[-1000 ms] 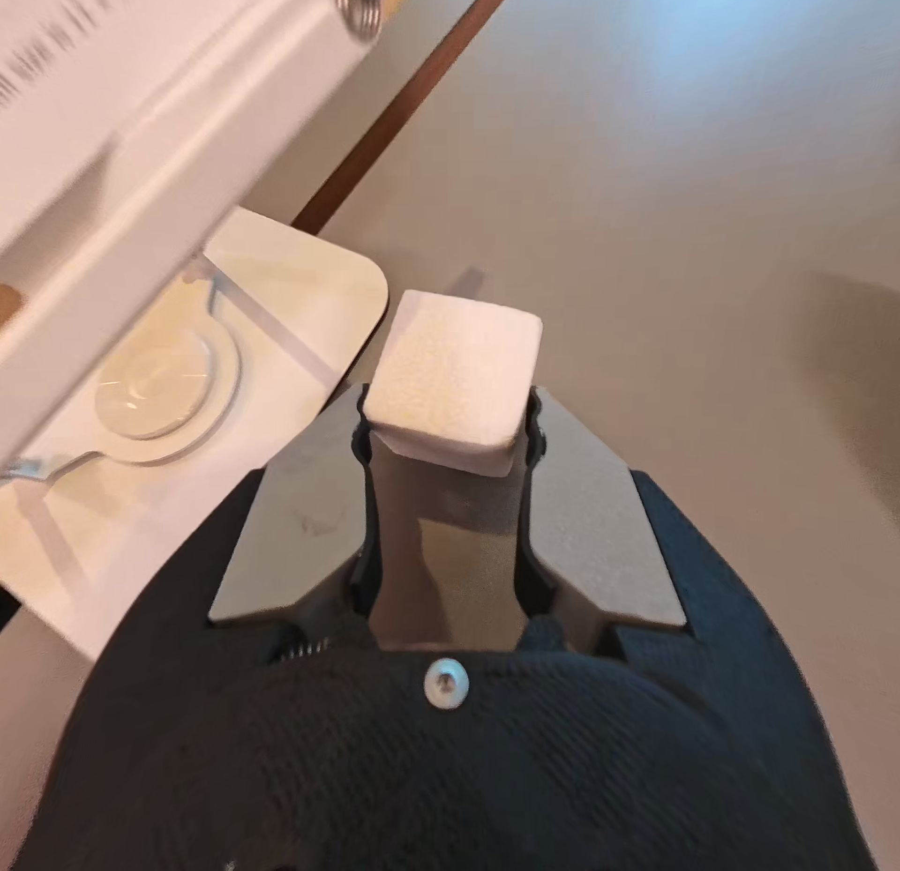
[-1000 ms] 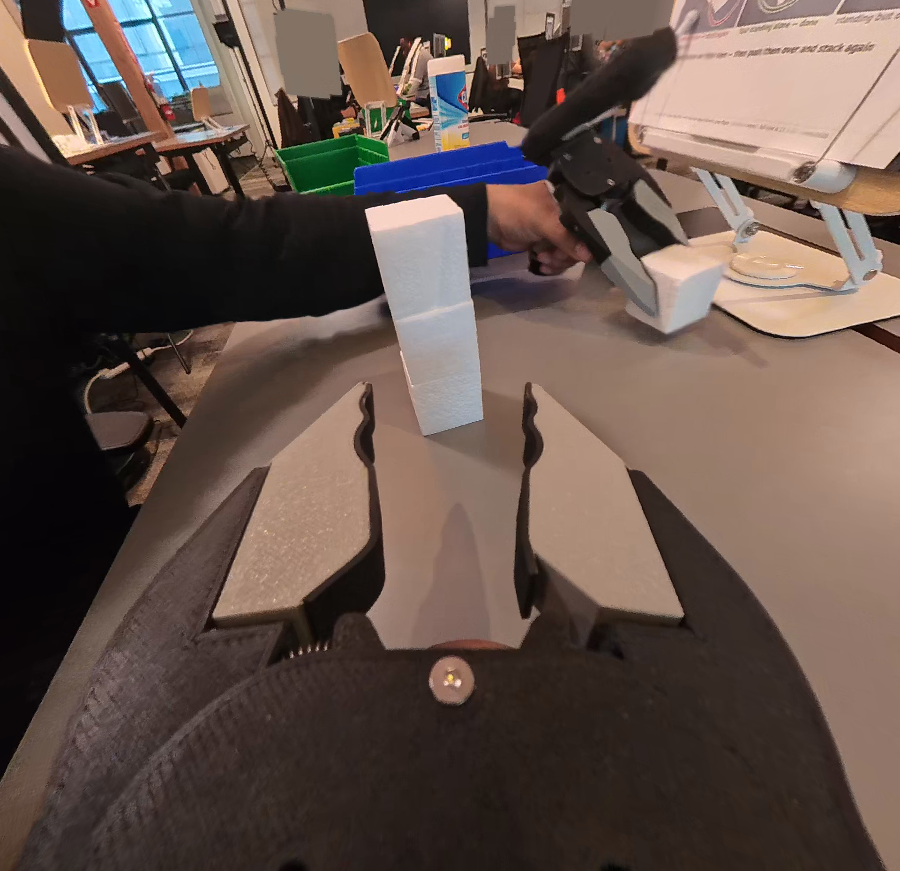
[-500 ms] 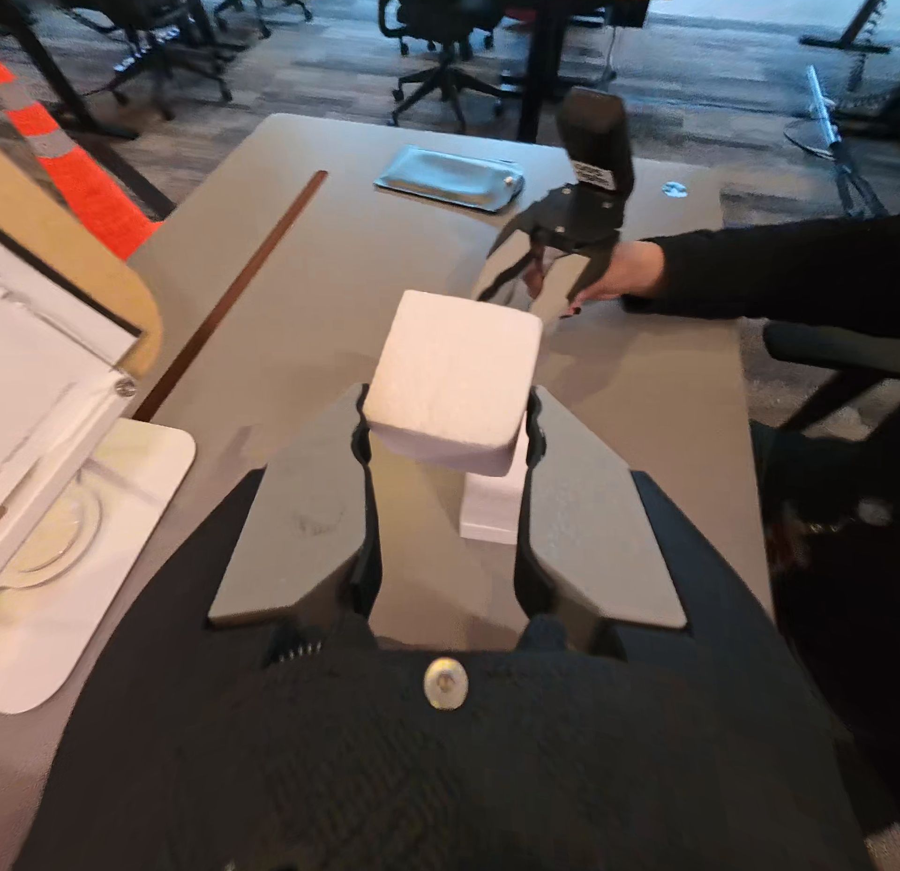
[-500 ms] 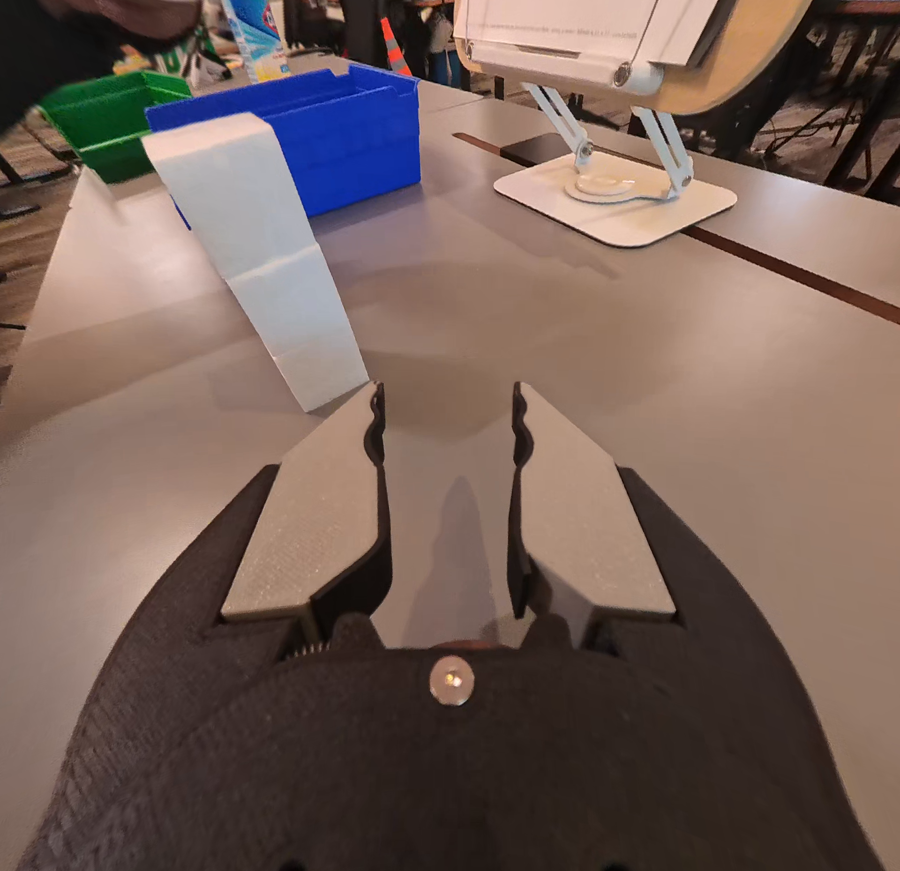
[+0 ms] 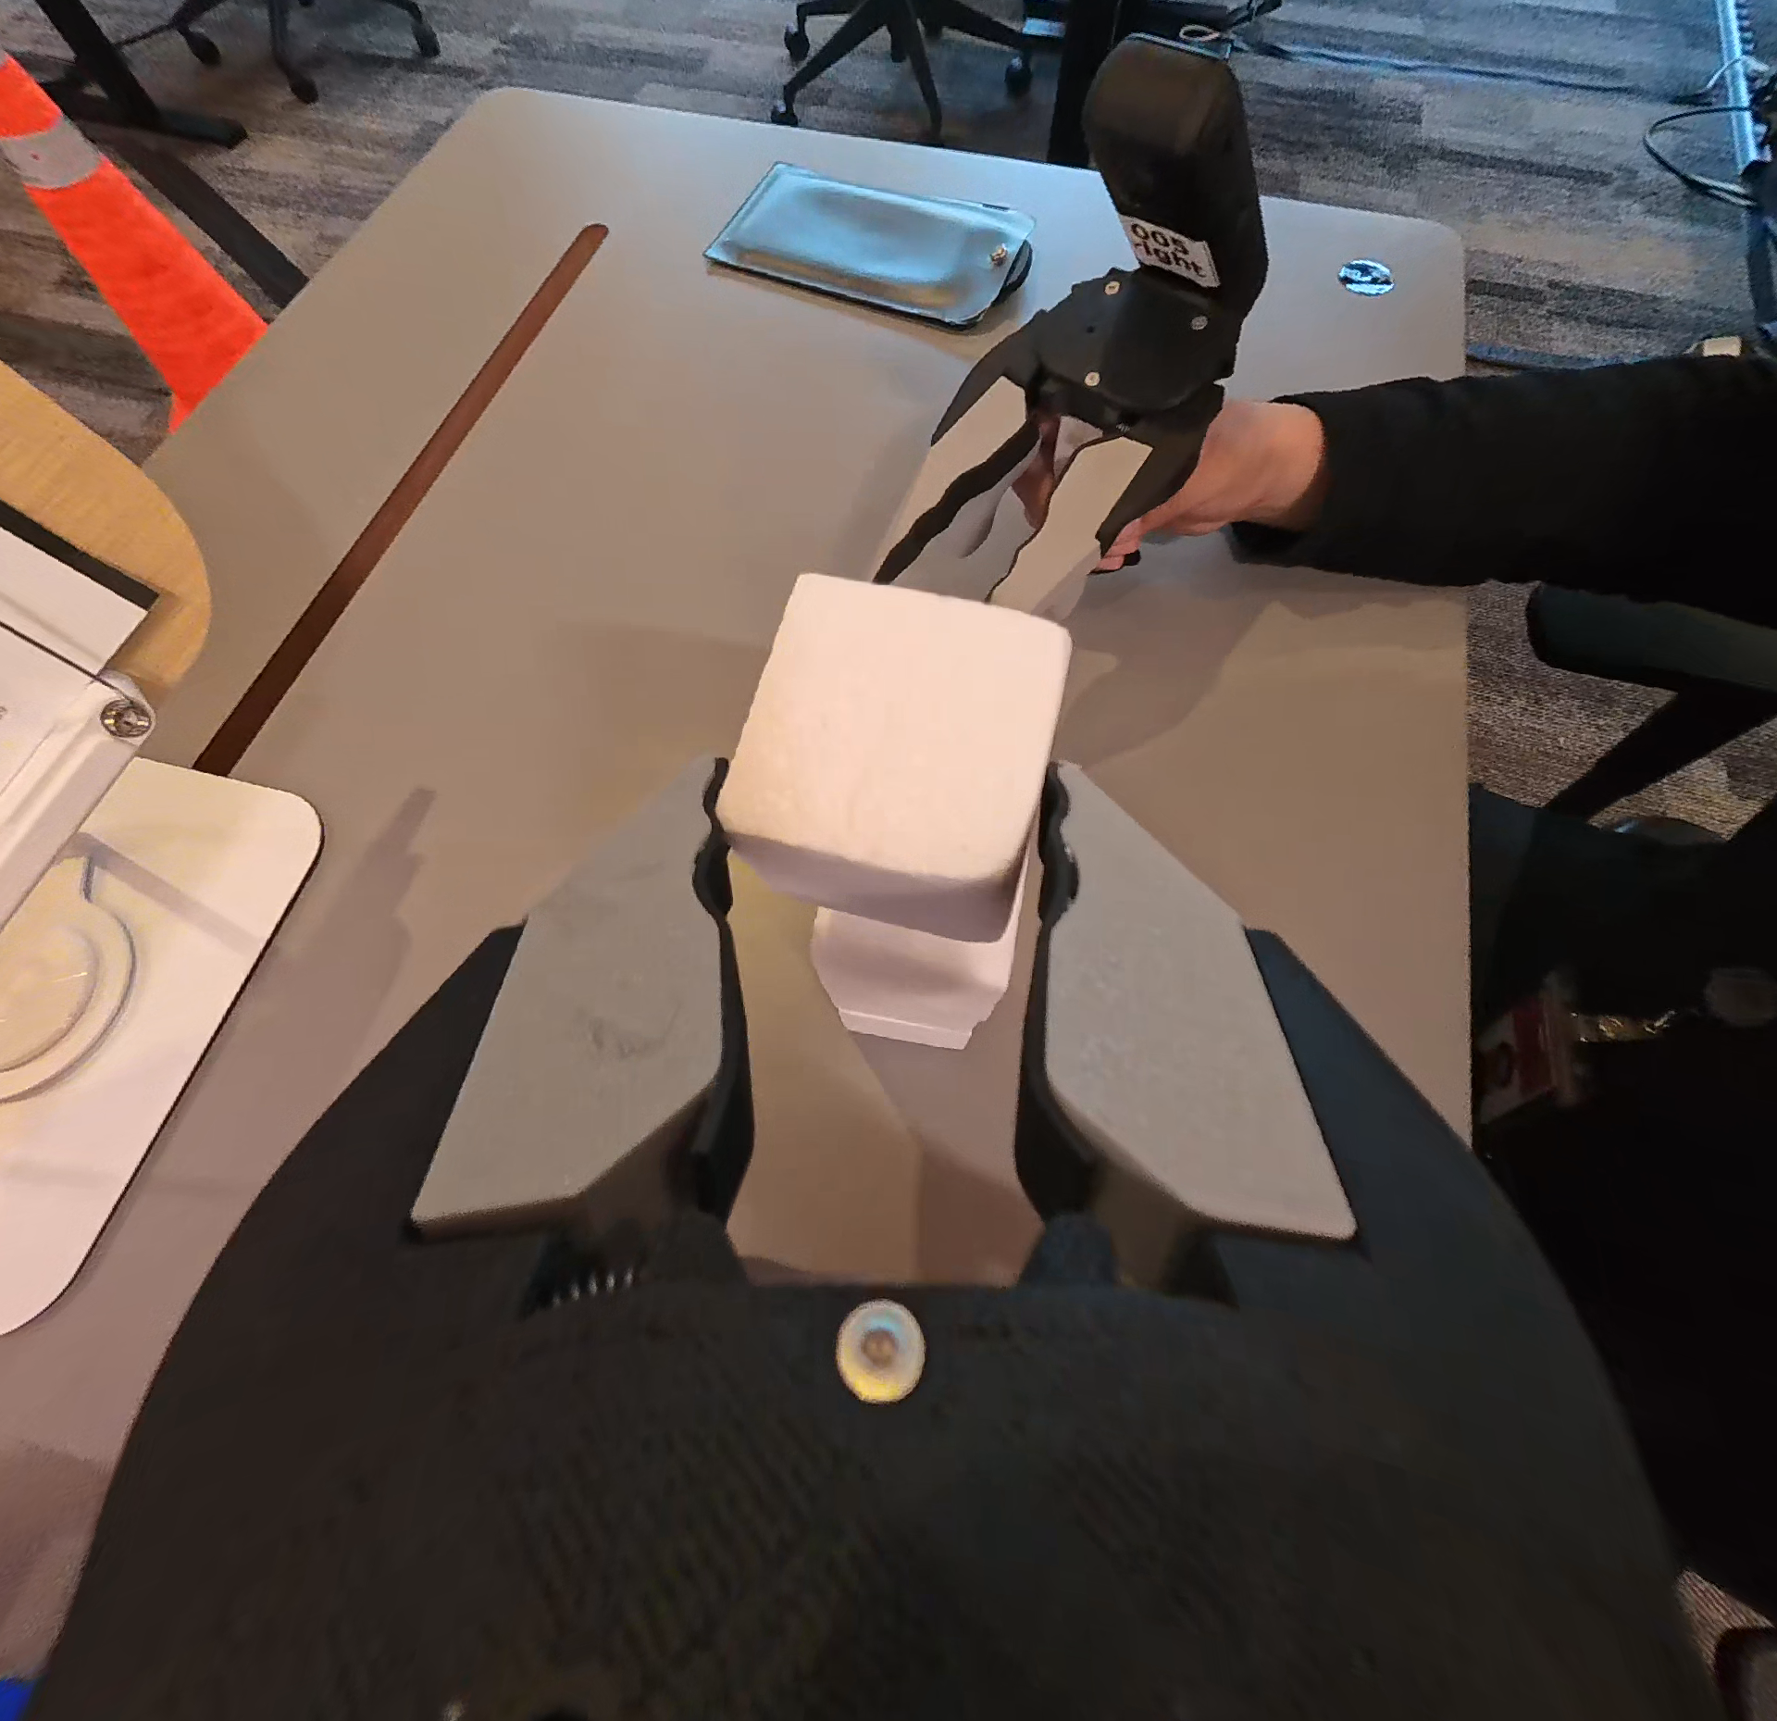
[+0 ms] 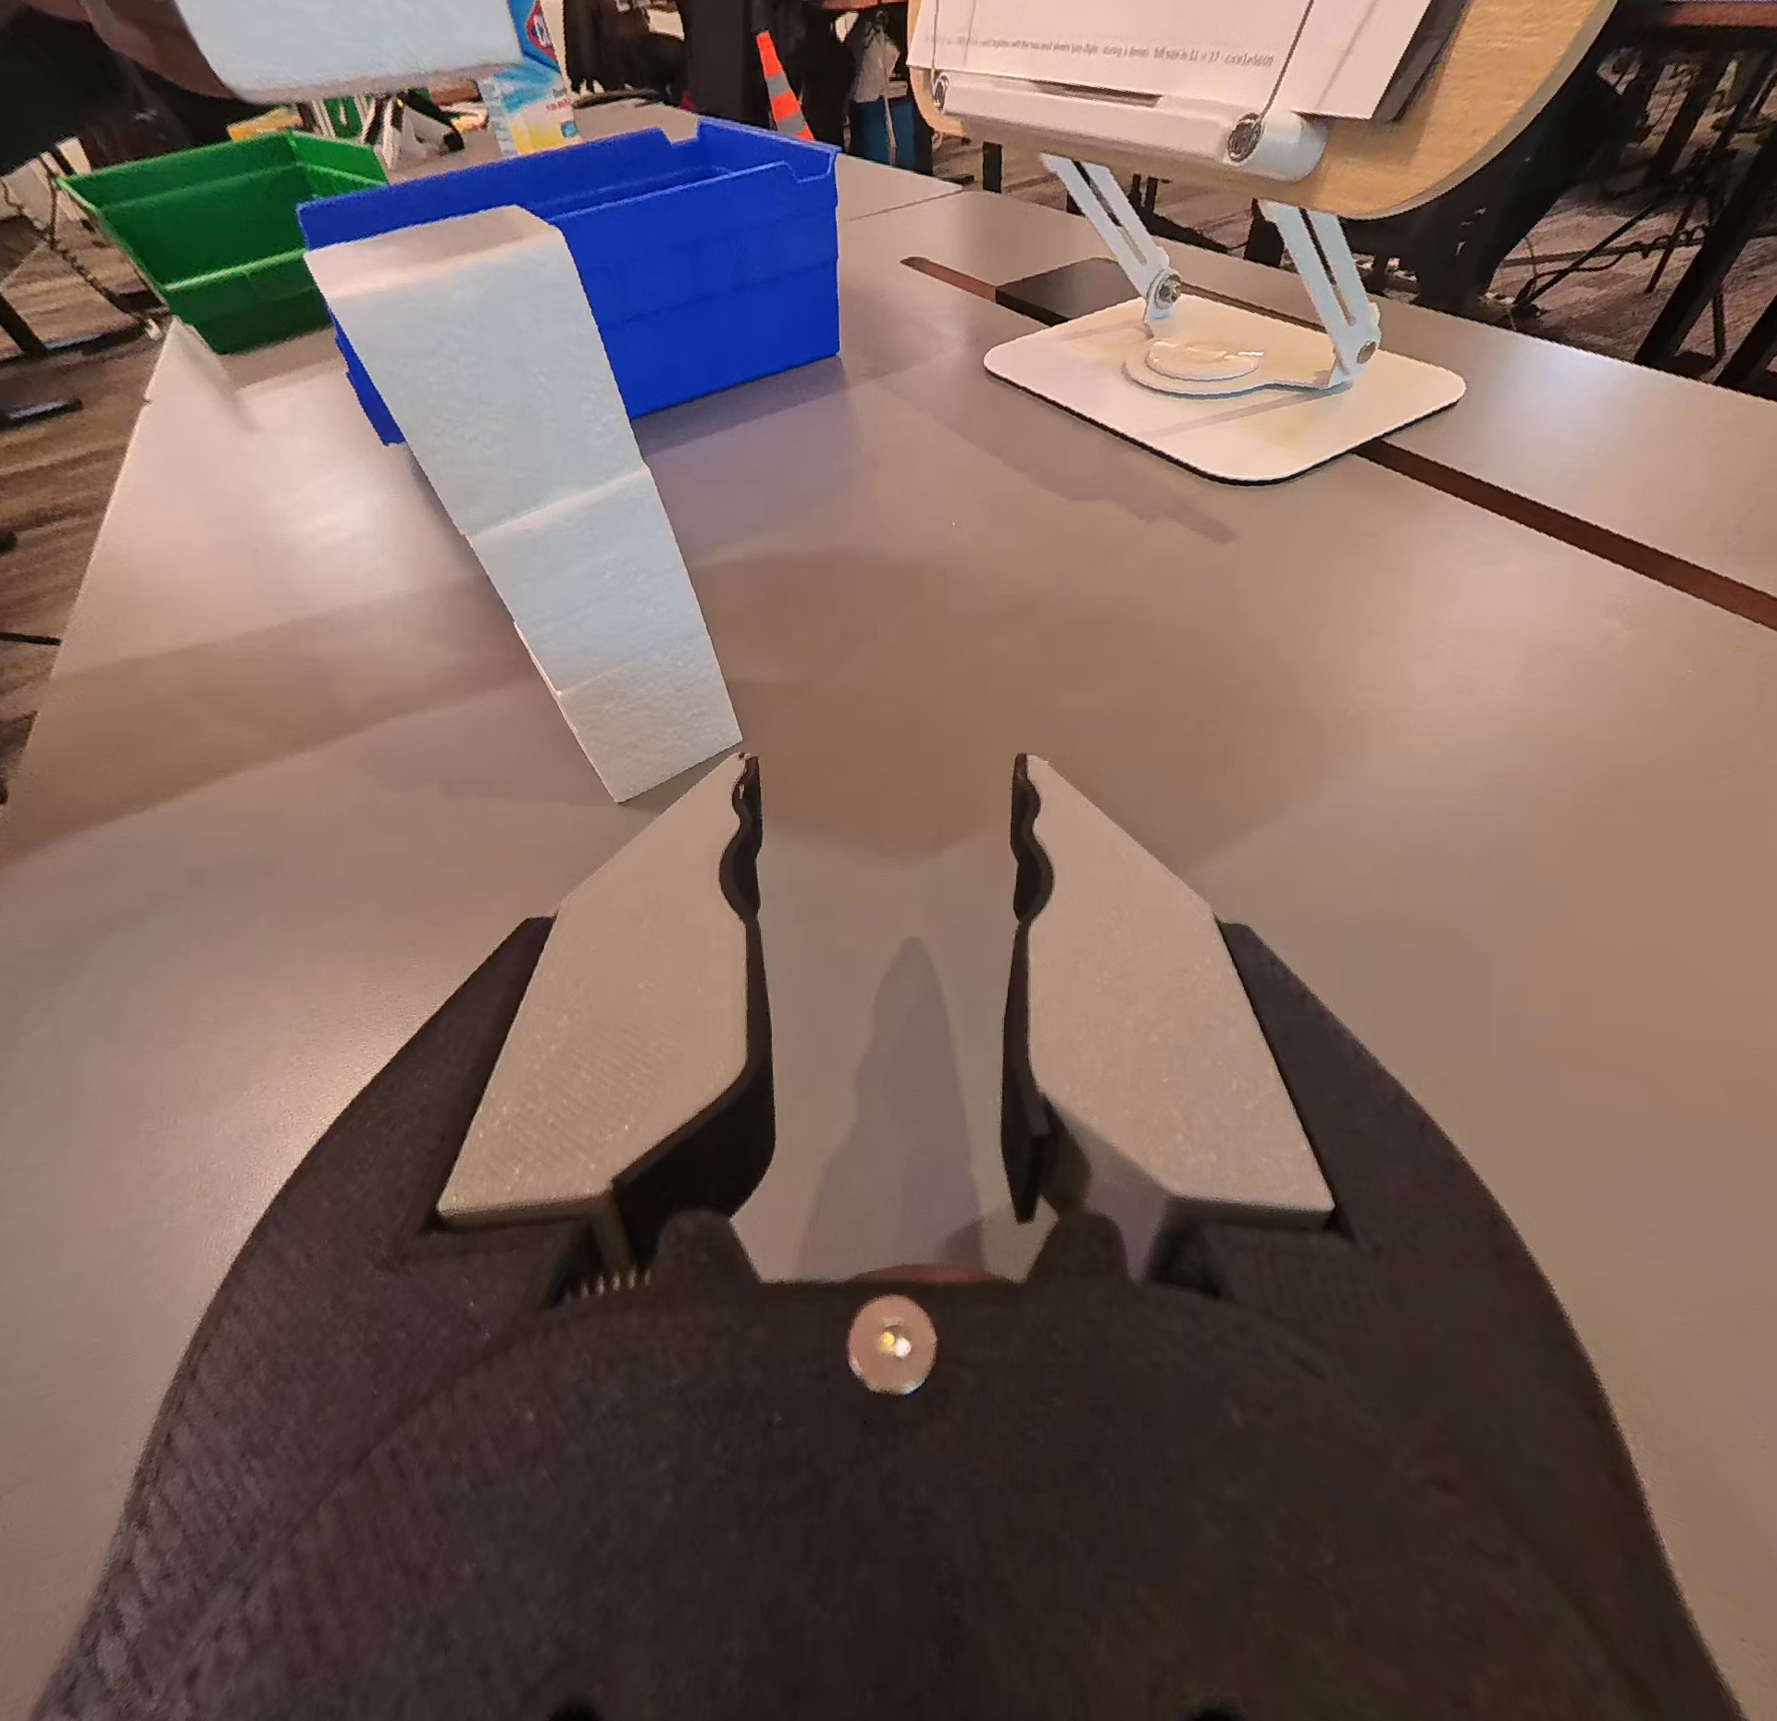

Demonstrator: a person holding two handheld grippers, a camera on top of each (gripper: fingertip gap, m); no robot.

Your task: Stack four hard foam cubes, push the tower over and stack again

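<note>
Right wrist view | blue bin (image 6: pixel 673 261), stand (image 6: pixel 1221 386) far | tower (image 6: pixel 567 521) upright | right gripper (image 6: pixel 885 780) open, empty | left gripper (image 5: pixel 880 809) clamps cube (image 5: pixel 894 742) above tower

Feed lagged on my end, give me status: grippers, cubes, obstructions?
Left gripper shut on fourth white foam cube, above three-cube white foam tower, not yet seated. Right gripper open, empty, low beside tower base. Nothing in the way.

A small white tag (image 5: pixel 1168 251) with black print sits on the handle of the right gripper (image 5: pixel 957 574). A white sheet (image 6: pixel 1135 11) on the document stand (image 6: pixel 1221 367) carries 1 line of fine print; a blue-and-white carton (image 6: pixel 534 78) behind the blue bin (image 6: pixel 692 261) bears a brand mark.
</note>
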